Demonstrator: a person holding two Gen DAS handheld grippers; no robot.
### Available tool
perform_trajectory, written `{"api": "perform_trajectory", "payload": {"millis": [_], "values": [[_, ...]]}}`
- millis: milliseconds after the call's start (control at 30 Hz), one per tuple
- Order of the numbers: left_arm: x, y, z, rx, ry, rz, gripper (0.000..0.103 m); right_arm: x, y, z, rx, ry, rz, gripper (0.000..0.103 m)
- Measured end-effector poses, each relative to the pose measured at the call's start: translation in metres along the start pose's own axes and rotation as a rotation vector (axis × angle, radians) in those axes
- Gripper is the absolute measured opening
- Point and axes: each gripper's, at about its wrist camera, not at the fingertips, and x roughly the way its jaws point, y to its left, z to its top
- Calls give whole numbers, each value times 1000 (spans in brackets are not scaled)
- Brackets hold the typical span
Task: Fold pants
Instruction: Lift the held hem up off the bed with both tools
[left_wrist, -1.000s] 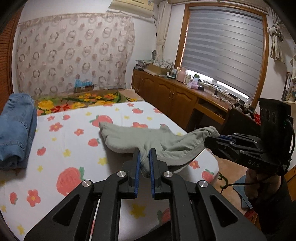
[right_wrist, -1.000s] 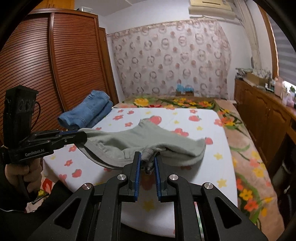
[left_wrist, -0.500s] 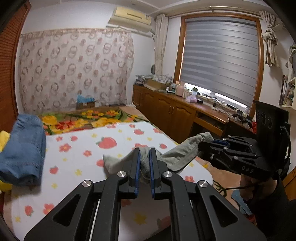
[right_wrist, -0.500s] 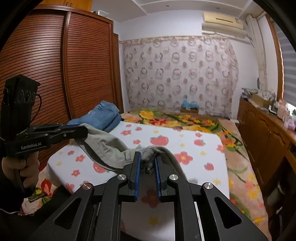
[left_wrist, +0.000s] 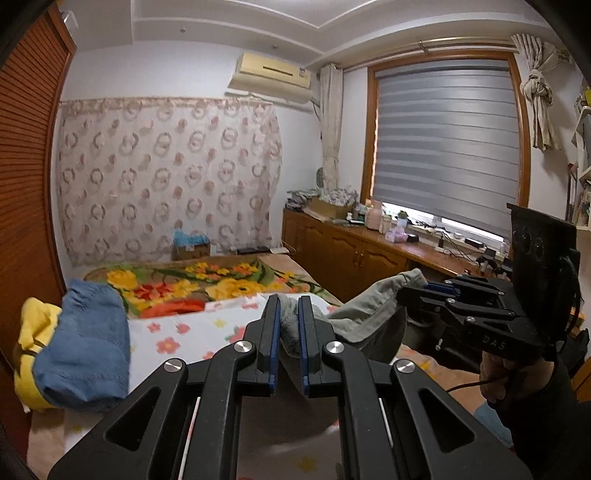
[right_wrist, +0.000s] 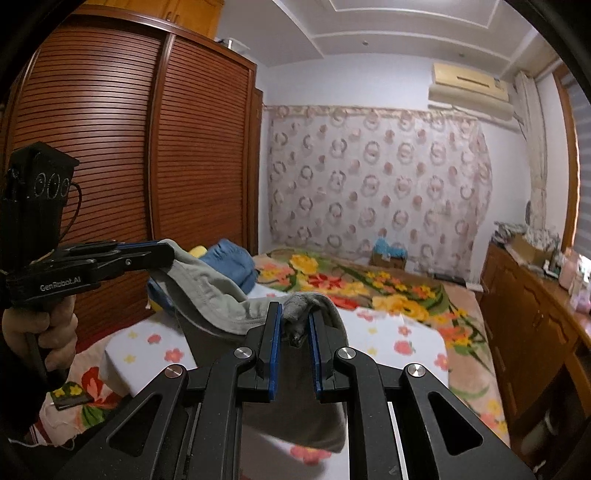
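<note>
My left hand-held gripper (left_wrist: 287, 325) is clenched on a bunched fold of the grey pants (left_wrist: 364, 314). My right hand-held gripper (right_wrist: 295, 325) is clenched on another bunch of the same pants (right_wrist: 207, 284). Both fingers (right_wrist: 272, 332) of the right unit press the cloth from either side. The pants hang between the two units, raised above the bed (left_wrist: 177, 332) near its right edge as seen from the left wrist. The cloth sags between the grips and drapes down below the right unit. In the right wrist view, my left hand (right_wrist: 40, 332) wraps the handle of the left unit. A folded blue garment (left_wrist: 83, 354) lies at the left edge of the bed, on top of a yellow item (left_wrist: 31, 328). A floral blanket (left_wrist: 199, 280) covers the far end of the bed.
</note>
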Motion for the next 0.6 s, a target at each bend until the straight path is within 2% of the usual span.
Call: {"api": "perform_trajectory", "payload": {"millis": [133,300,367,467,600], "values": [[8,16,9,-8,-13,38,10,14,-8,-2,2,0,26,14],[36,37,18,3,-9,92,10,52,-28,1,23,29,37,14],[50,47,22,8,-17,112,10,71,-37,8,24,35,25,14],[69,51,34,65,-84,175,10,94,-45,22,3,2,-27,13],[76,56,31,34,-70,173,10,105,-51,26,13,-32,-64,13]]}}
